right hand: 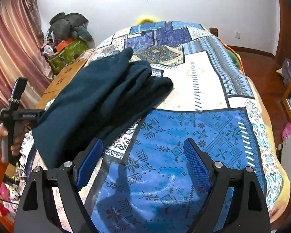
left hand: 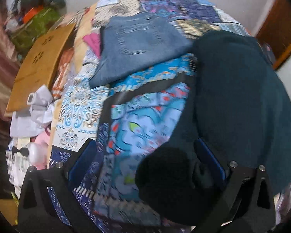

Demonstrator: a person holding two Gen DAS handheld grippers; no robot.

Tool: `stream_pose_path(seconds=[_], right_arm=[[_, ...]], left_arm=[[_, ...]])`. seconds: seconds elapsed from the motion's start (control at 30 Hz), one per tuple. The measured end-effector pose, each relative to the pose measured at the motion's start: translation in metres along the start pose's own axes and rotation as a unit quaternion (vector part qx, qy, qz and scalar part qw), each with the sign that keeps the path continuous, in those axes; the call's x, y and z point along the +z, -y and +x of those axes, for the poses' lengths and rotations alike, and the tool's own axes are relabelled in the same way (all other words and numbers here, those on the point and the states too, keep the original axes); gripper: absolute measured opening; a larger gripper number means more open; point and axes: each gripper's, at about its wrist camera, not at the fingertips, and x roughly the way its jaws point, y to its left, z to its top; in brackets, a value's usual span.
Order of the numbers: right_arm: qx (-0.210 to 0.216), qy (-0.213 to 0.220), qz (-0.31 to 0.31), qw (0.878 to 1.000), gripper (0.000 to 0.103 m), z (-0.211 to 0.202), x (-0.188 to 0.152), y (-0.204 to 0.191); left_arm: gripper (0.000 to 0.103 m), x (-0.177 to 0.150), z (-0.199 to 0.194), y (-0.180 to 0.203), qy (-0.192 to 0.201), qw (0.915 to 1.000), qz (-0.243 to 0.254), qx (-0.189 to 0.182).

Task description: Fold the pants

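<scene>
One pair of dark teal pants (right hand: 99, 101) lies loosely bunched on the bed (right hand: 203, 77), ahead of the right tool (right hand: 143, 143) and off to its left, with thick folds piled at the far end and the near edge rising toward the left tool (left hand: 145, 143). Seen from the left tool itself, a dark lump of that cloth sits between its fingers, lying against the one on the right of that view; patterned bedspread shows in the gap beside the other finger, so the jaws stand wide and do not pinch the fabric. The view there is blurred. The right tool is spread wide too, with nothing between its blue pads, and hangs over a bright blue patch of the bedspread, just clear of the pants' near edge. A hand (right hand: 3, 137) in an orange sleeve holds the left tool's handle, out to the left of the right tool. Beyond the left tool, a folded pair of blue jeans (left hand: 137, 48) rests on the bed, apart from the teal pants
</scene>
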Motion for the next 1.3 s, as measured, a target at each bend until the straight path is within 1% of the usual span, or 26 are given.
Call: stream_pose_path(seconds=[0.17,0.3,0.4,0.47,0.6,0.7,0.77,0.83,0.93,1.03,1.1,1.13,1.2,1.3], right_arm=[[-0.004,0.001,0.005,1.000,0.084,0.002,0.000,0.002],[-0.006,0.002,0.007,1.000,0.084,0.002,0.004,0.005],[-0.011,0.008,-0.002,1.000,0.084,0.000,0.010,0.005],[-0.015,0.012,-0.009,1.000,0.084,0.001,0.016,0.005],[-0.020,0.016,-0.018,1.000,0.084,0.011,0.031,0.008],[-0.017,0.016,-0.026,0.999,0.084,0.020,0.041,0.010],[-0.014,0.015,-0.032,0.999,0.084,0.028,0.049,0.011],[-0.010,0.011,-0.038,0.999,0.084,0.038,0.058,0.013],[-0.005,0.009,-0.043,0.999,0.084,0.052,0.073,0.015],[0.006,0.001,-0.042,0.999,0.084,0.068,0.090,0.018],[0.017,-0.008,-0.040,0.999,0.084,0.079,0.100,0.019],[0.022,-0.011,-0.040,0.999,0.084,0.084,0.103,0.020],[0.029,-0.019,-0.044,0.998,0.084,0.094,0.110,0.019],[0.039,-0.037,-0.056,0.997,0.084,0.112,0.119,0.016]], left_arm=[[0.103,-0.012,-0.019,0.043,0.013,0.9974,0.065,-0.029],[0.103,-0.009,-0.030,0.065,0.046,0.9952,0.086,-0.007],[0.103,-0.002,-0.040,0.067,0.077,0.9931,0.089,0.004],[0.103,0.008,-0.046,0.064,0.090,0.9925,0.082,0.000],[0.103,0.032,-0.051,0.053,0.104,0.9928,0.058,-0.015],[0.103,0.051,-0.048,0.047,0.110,0.9927,0.046,-0.015],[0.103,0.064,-0.043,0.045,0.111,0.9927,0.040,-0.024],[0.103,0.075,-0.037,0.045,0.107,0.9930,0.036,-0.035],[0.103,0.092,-0.019,0.047,0.085,0.9939,0.030,-0.063],[0.103,0.112,0.007,0.052,0.042,0.9942,0.020,-0.097],[0.103,0.120,0.021,0.055,0.019,0.9927,0.014,-0.118],[0.103,0.125,0.030,0.056,0.001,0.9907,0.013,-0.135],[0.103,0.130,0.043,0.060,-0.021,0.9878,0.018,-0.154],[0.103,0.136,0.058,0.063,-0.042,0.9856,0.023,-0.162]])
